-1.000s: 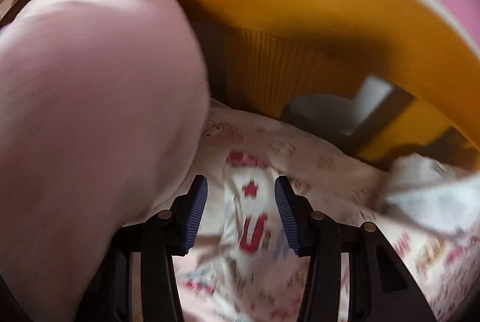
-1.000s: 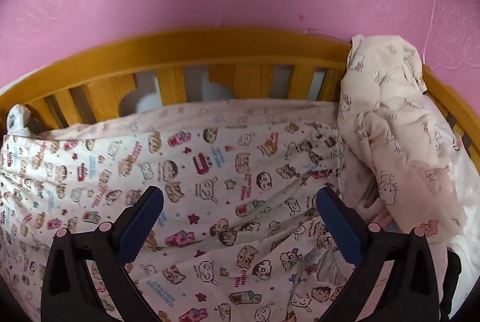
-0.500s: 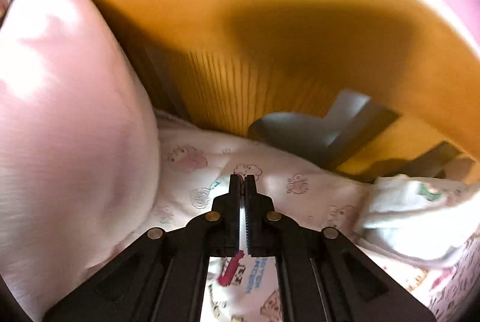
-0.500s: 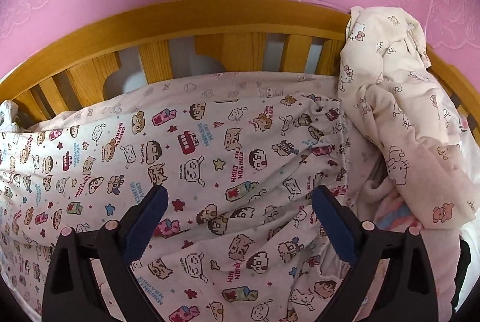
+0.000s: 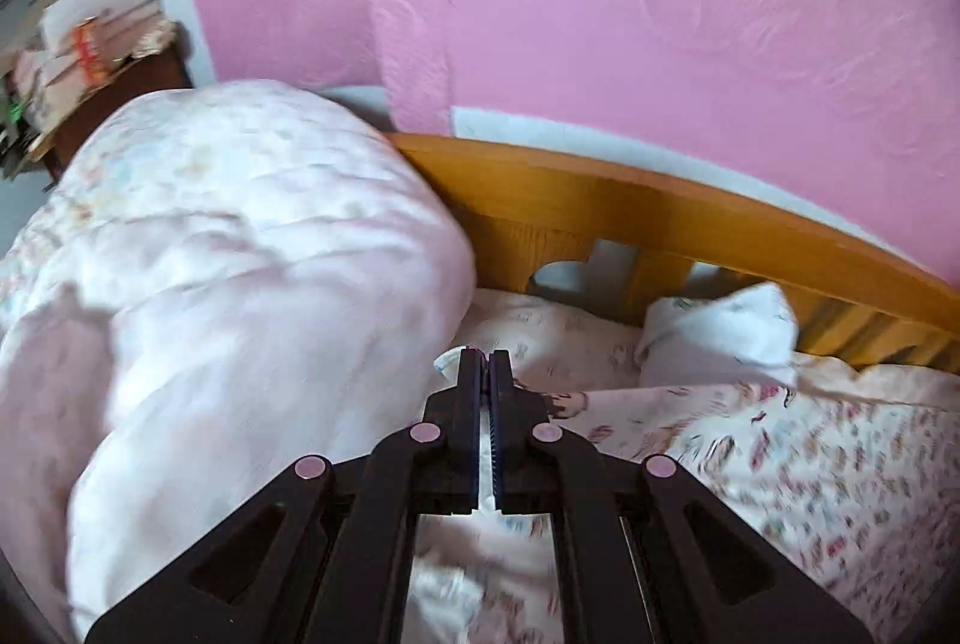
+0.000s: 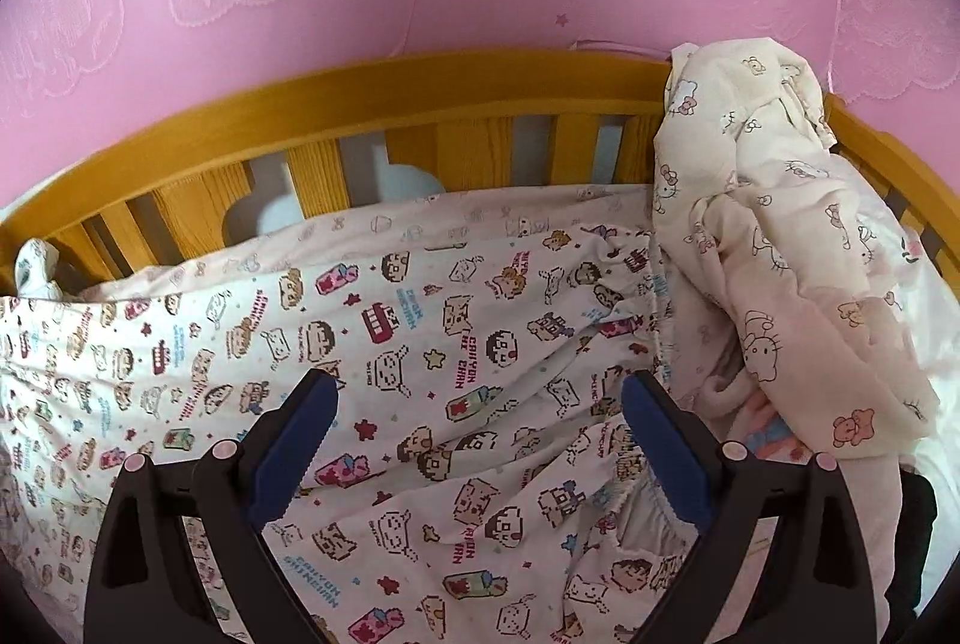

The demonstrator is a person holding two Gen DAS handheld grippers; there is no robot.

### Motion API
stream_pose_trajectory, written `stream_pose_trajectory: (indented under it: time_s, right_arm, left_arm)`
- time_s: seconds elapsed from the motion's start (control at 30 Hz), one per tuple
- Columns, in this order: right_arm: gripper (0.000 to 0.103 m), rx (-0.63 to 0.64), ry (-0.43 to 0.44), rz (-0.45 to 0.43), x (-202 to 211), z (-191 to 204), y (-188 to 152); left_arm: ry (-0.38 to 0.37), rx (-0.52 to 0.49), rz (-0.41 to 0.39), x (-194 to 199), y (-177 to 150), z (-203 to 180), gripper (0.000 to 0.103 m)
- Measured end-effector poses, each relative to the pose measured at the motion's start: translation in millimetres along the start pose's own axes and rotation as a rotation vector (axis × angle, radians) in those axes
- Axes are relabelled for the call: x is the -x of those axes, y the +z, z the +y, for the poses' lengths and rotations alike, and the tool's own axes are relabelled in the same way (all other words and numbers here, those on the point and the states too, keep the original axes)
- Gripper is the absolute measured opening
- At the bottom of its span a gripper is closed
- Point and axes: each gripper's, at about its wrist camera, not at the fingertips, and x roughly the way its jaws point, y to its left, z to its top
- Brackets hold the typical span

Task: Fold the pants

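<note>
A thin edge of the white cartoon-print cotton pants (image 6: 456,344) is being pinched between the left gripper (image 5: 485,374)'s closed fingers; the right gripper (image 6: 474,440)'s fingers are being held wide open over the spread fabric, which is hemmed in by the orange wooden bed rail (image 6: 372,104).

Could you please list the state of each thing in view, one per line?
Left gripper: jaws shut on a pinch of the pants' fabric, raised off the bed.
Right gripper: jaws open, nothing between the pads, above the pants.
Printed pants: spread out on the bed, wrinkled, not yet folded.
Pink quilt: bunched in a heap.
Cream kitty-print garment: crumpled, draped against the wooden rail.
</note>
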Motion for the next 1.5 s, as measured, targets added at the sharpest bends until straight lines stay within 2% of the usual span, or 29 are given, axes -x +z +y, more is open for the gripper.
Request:
stream_pose_trajectory:
  time_s: [0.07,0.2,0.33,0.43,0.5,0.57,0.63,0.73,0.83,1.0,1.1,1.17,1.3,1.37,1.43,1.47,1.5]
  right_arm:
    - [0.097,-0.004,-0.003,-0.017,7.2,-1.1,1.1]
    - [0.097,-0.015,0.013,-0.025,17.1,-2.4,3.9]
    - [0.097,-0.041,0.071,0.002,18.7,-10.9,19.3]
    - [0.097,-0.083,0.108,0.050,8.5,-31.7,47.1]
    - [0.096,-0.101,0.101,0.102,-8.0,-48.4,71.8]
    - [0.090,-0.117,0.076,0.158,-30.5,-64.5,95.4]
    - [0.088,-0.138,0.055,0.226,-61.0,-80.1,118.4]
    - [0.083,-0.189,0.039,0.305,-105.6,-97.7,140.5]
    - [0.072,-0.222,0.041,0.408,-156.7,-106.6,153.9]
    - [0.071,-0.103,0.117,0.533,-212.3,-92.2,154.7]
    - [0.071,-0.070,0.172,0.569,-230.2,-87.2,153.5]
    - [0.071,-0.079,0.159,0.597,-240.6,-87.2,152.7]
    - [0.071,-0.192,0.169,0.675,-264.4,-93.8,143.5]
    - [0.069,-0.184,0.149,0.681,-266.9,-89.9,140.5]
    - [0.042,-0.125,0.109,0.666,-265.7,-83.6,139.5]
    - [0.020,-0.105,0.093,0.662,-263.9,-81.6,139.7]
    - [0.008,-0.092,0.084,0.643,-262.2,-83.2,141.0]
  left_arm:
    - [-0.024,0.006,-0.015,27.3,-14.3,6.0,0.002]
    - [0.002,-0.014,-0.023,58.6,-45.0,7.1,0.002]
    - [-0.015,0.007,-0.024,57.5,-57.3,6.5,0.002]
    - [-0.021,0.021,-0.029,54.9,-58.5,4.6,0.002]
    - [-0.026,0.021,-0.043,50.7,-54.5,2.5,0.002]
    - [-0.014,0.014,-0.063,47.6,-47.8,-0.9,0.002]
    - [0.002,0.015,-0.077,43.1,-41.0,-1.6,0.002]
    - [0.023,0.039,-0.089,34.3,-22.2,2.0,0.002]
    - [0.048,0.065,-0.102,24.0,1.6,5.3,0.002]
    - [0.085,0.057,-0.119,6.6,36.2,-3.9,0.002]
    - [0.104,0.036,-0.125,-2.2,50.5,-14.9,0.002]
    - [0.107,0.041,-0.124,-8.1,57.2,-19.0,0.002]
    - [0.114,0.043,-0.122,-16.3,62.4,-25.1,0.002]
    - [0.125,0.033,-0.123,-19.0,62.8,-26.9,0.002]
    - [0.128,0.033,-0.120,-20.4,63.4,-26.1,0.002]
    - [0.124,0.038,-0.119,-20.0,63.8,-25.0,0.002]
    - [0.117,0.044,-0.120,-19.2,64.0,-23.1,0.002]
